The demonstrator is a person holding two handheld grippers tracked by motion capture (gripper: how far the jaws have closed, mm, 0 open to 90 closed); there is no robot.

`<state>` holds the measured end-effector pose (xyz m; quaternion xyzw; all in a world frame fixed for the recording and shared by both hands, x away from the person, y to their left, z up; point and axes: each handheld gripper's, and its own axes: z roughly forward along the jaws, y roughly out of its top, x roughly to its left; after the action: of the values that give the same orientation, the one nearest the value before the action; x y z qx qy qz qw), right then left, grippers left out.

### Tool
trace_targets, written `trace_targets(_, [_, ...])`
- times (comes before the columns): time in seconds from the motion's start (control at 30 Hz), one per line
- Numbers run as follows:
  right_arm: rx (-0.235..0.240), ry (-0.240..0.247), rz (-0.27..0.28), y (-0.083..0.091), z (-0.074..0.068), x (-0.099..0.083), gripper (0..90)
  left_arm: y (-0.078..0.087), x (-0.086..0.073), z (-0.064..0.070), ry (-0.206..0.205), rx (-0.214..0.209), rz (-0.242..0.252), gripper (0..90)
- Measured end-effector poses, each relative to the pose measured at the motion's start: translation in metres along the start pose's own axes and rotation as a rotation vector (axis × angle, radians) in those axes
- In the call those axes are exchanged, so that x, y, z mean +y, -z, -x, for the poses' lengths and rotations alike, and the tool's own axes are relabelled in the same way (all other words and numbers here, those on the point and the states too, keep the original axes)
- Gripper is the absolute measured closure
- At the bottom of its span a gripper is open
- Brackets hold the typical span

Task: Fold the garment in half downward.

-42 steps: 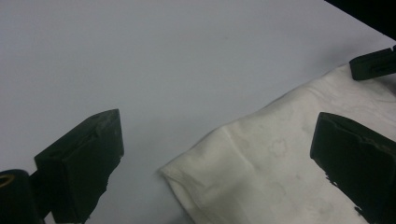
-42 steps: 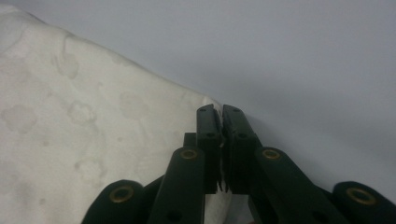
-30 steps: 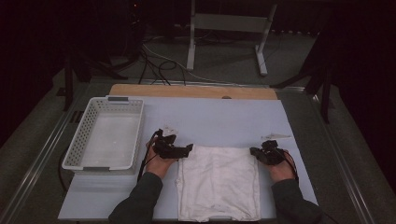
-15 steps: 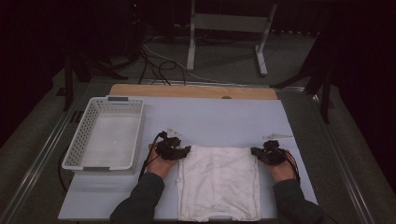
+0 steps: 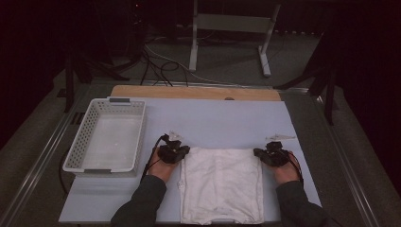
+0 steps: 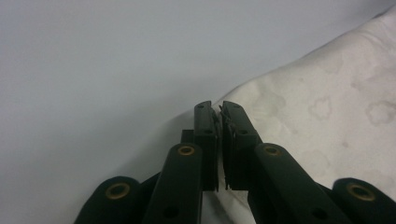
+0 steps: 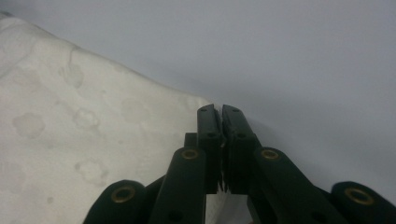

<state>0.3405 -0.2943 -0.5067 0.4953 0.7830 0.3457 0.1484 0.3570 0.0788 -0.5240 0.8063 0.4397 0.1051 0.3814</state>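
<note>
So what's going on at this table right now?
A person is working on a white cloth that lies flat on the pale table. The left gripper is at the cloth's far left corner and the right gripper at its far right corner. In the gripper views both pairs of jaws are closed at the cloth's edge and appear to pinch it. A white basket sits to the left.

No text, label, brand, number or sign can be read anywhere in these views.
</note>
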Motion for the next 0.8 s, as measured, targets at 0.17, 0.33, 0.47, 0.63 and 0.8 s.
trace_targets(0.17, [-0.008,0.009,0.004,0.001,0.000,0.003,87.1,0.003,0.003,-0.001,0.010,0.006,0.014,87.1])
trace_targets(0.33, [-0.021,0.018,0.013,0.003,0.001,0.009,87.2,0.007,0.009,-0.002,0.014,0.016,0.032,87.2])
trace_targets(0.47, [-0.031,0.021,0.021,0.004,0.002,0.014,87.2,0.008,0.014,-0.002,0.016,0.025,0.041,87.3])
trace_targets(0.63, [-0.039,0.023,0.024,0.003,0.002,0.019,87.2,0.009,0.018,-0.004,0.016,0.039,0.043,87.3])
trace_targets(0.8, [-0.049,0.018,0.029,0.000,0.001,0.025,87.1,0.009,0.024,-0.006,0.015,0.064,0.042,87.3])
